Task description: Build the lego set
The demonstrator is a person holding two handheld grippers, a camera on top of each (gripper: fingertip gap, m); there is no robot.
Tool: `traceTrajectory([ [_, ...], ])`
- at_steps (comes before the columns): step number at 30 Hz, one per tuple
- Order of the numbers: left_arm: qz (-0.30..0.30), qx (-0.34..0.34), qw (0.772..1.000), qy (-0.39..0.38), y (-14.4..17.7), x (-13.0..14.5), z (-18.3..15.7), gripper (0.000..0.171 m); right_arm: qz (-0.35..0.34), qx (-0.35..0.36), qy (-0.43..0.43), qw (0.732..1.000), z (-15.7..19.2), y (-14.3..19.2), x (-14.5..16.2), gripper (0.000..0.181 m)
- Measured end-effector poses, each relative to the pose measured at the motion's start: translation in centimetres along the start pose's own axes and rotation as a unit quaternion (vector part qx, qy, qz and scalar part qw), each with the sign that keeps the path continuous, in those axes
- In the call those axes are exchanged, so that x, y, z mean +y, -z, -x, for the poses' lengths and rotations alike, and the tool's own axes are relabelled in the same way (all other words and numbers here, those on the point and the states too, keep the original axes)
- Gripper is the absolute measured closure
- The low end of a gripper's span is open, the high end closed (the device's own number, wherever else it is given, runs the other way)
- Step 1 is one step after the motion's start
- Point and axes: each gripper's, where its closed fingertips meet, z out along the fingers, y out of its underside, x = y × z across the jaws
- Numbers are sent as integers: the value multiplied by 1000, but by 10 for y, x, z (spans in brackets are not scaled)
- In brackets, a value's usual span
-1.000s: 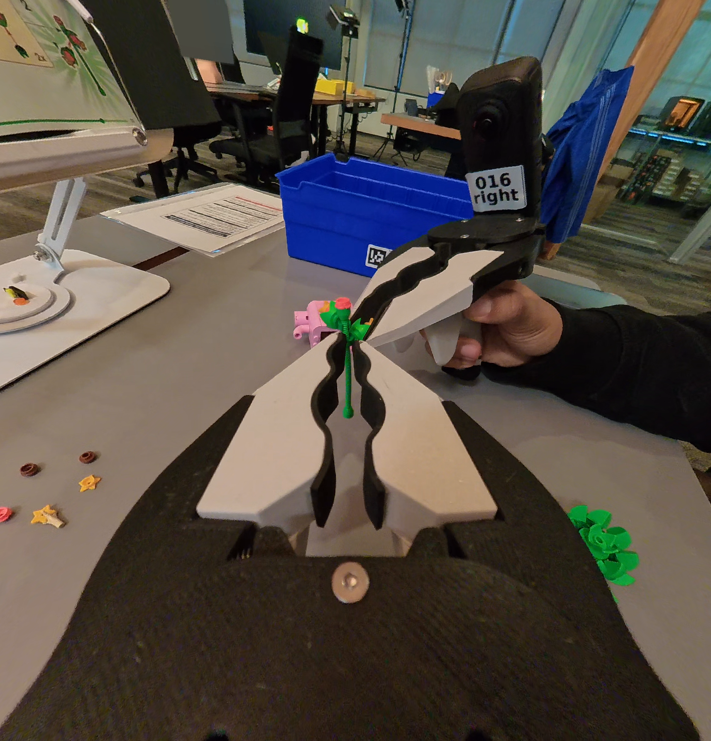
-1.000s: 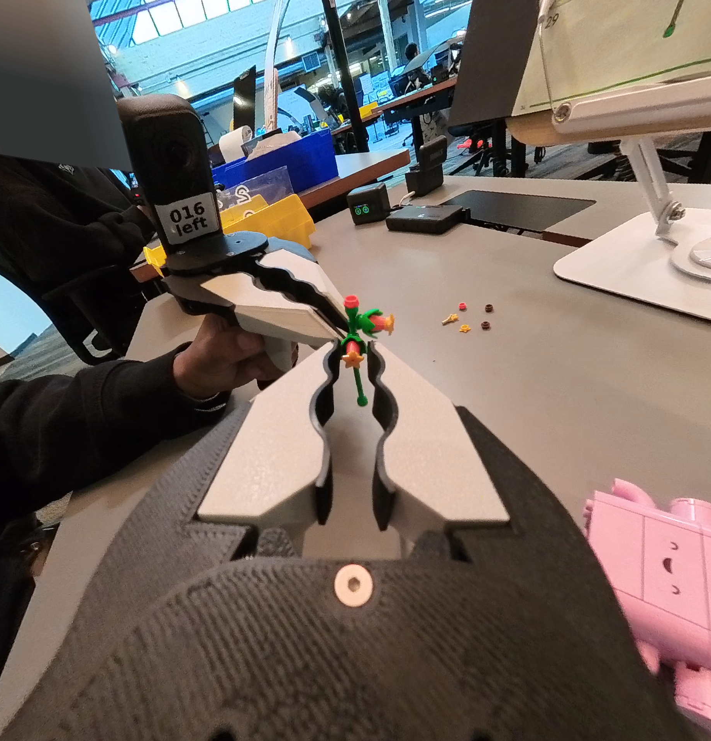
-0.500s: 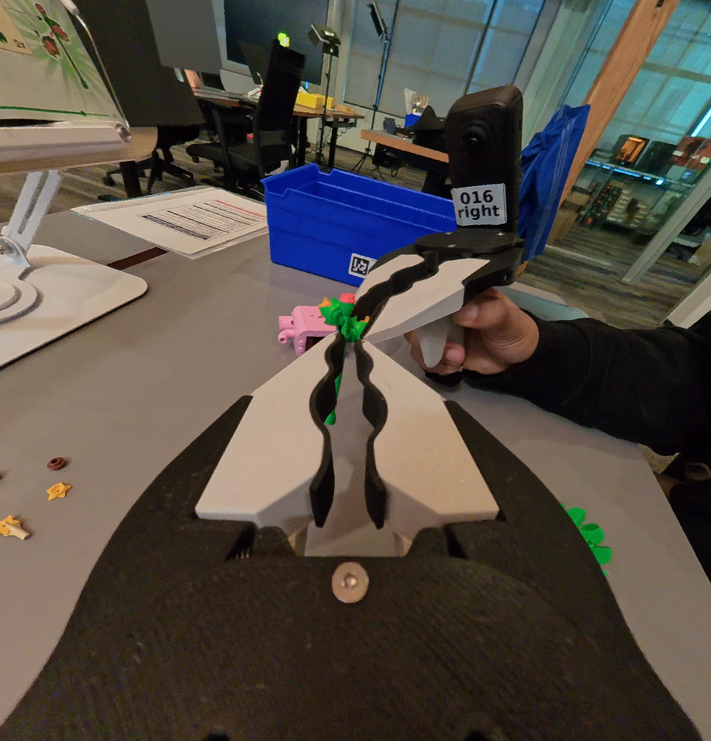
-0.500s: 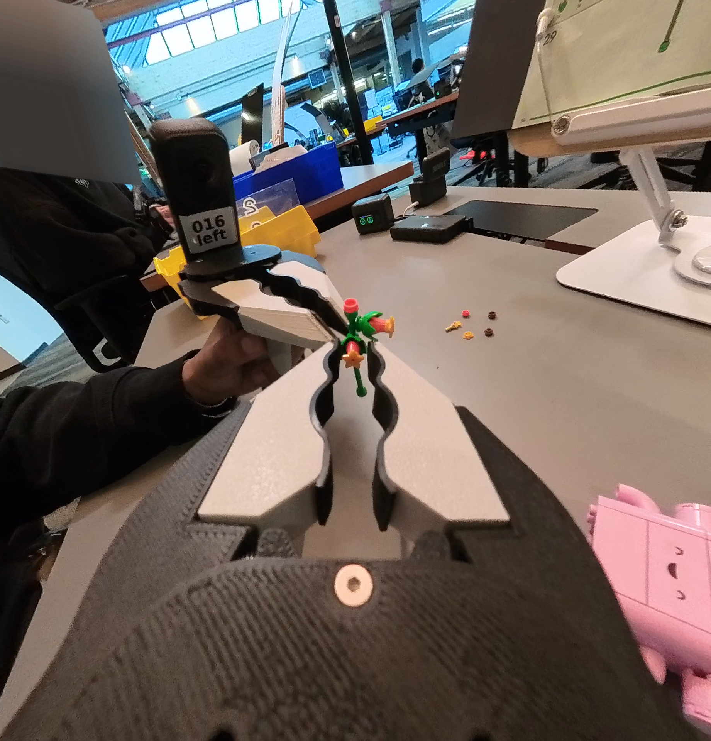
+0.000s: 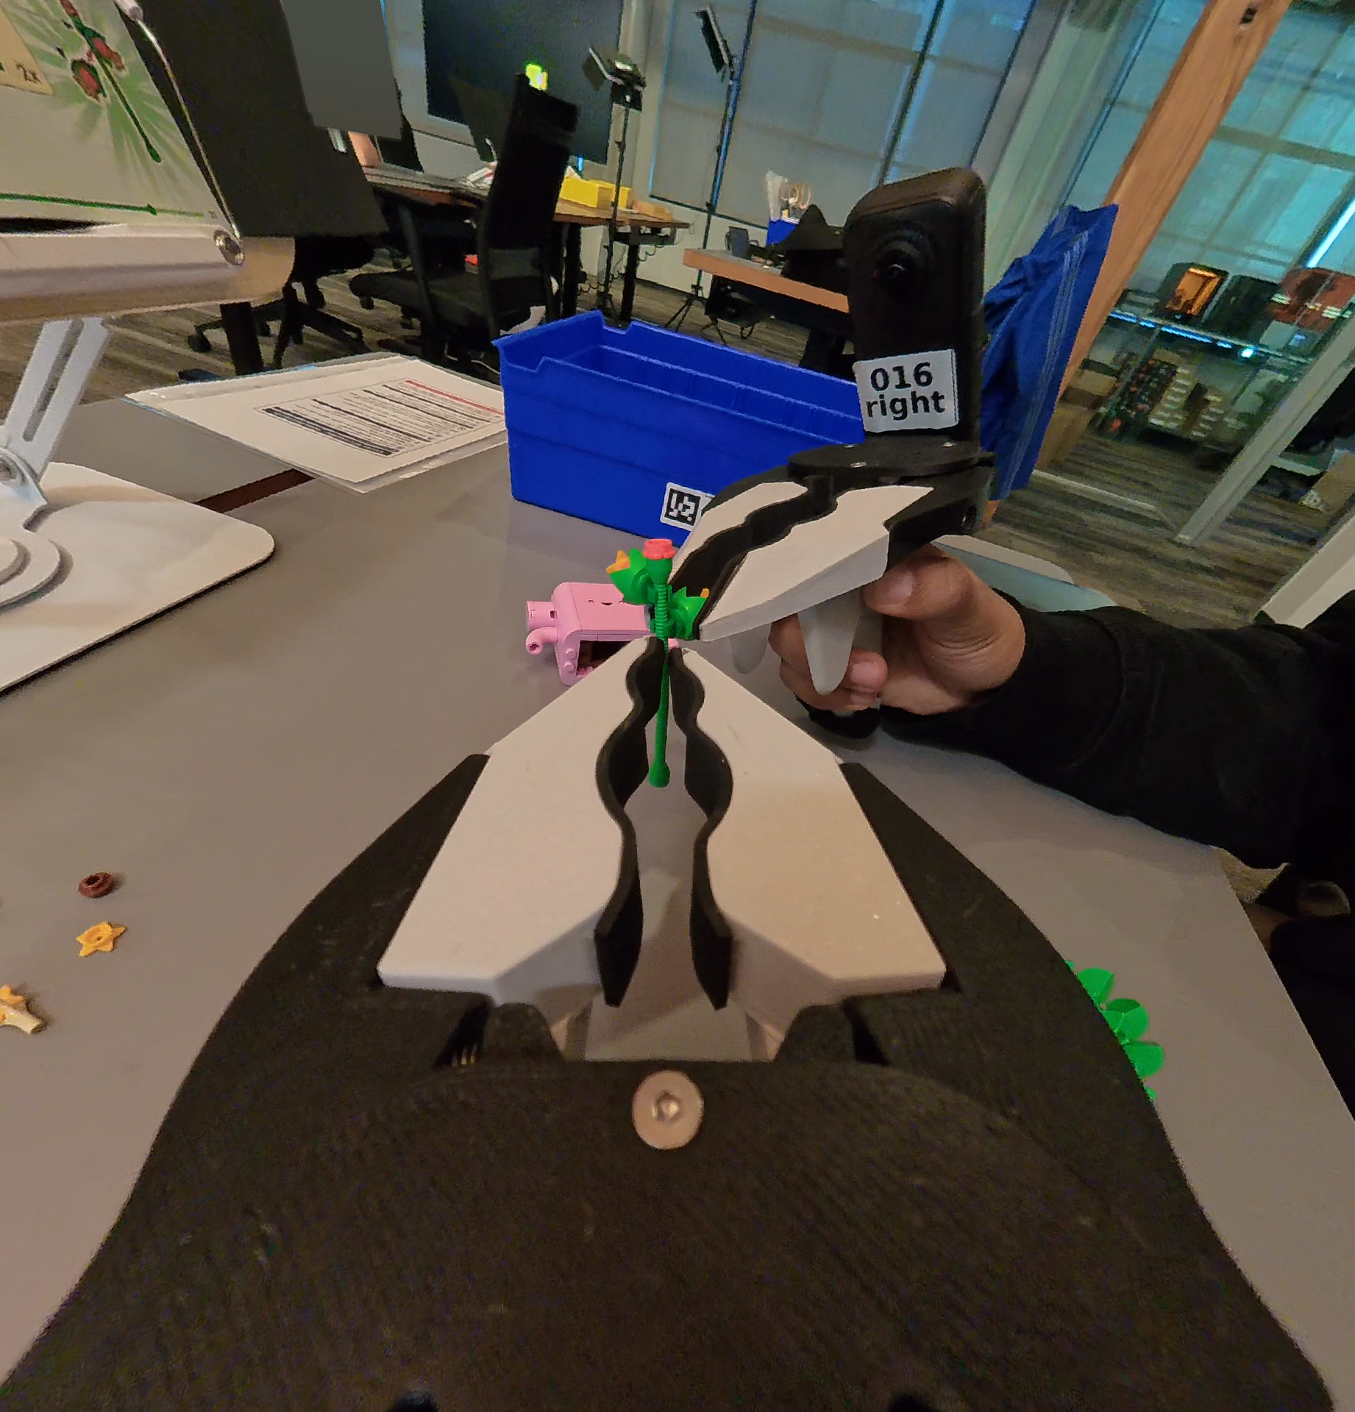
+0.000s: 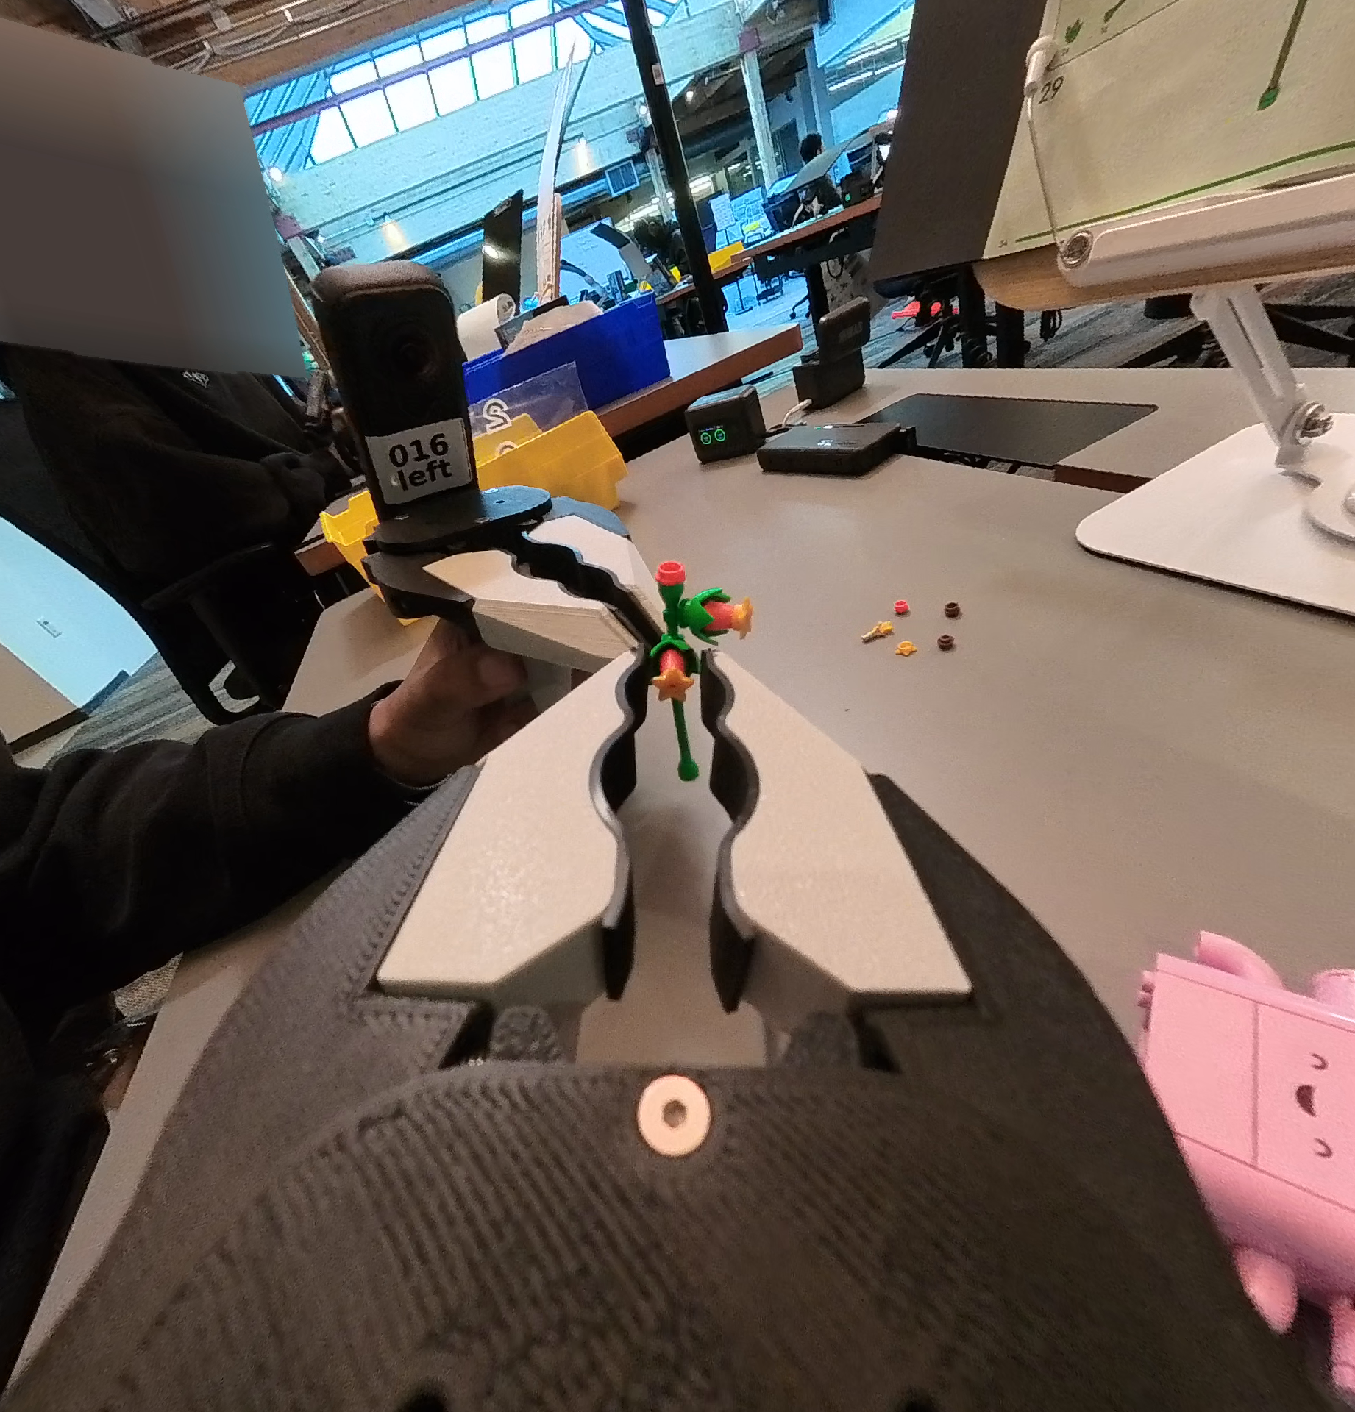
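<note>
Since 0.5 s ago the stem [image 5: 663, 710] has swung back to near-upright and the L view has panned a bit, w/ more loose bits at left. Both grippers are clenched on it mid-air above the table [image 5: 292, 733]: L gripper [image 5: 665, 649] pinches it just under the blooms, R gripper [image 6: 673, 659] nips at the same spot, prob. to steady it while seating a piece. Stem: thin, green, knob at foot, leaf collars, red buds, orange star flowers.
</note>
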Motion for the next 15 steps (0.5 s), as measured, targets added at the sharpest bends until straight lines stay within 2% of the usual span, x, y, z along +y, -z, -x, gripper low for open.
traceTrajectory([
  [15,-12,10,1000,12,2,-4,-1,171,1,-4,5,1000,2,-1,1,170],
])
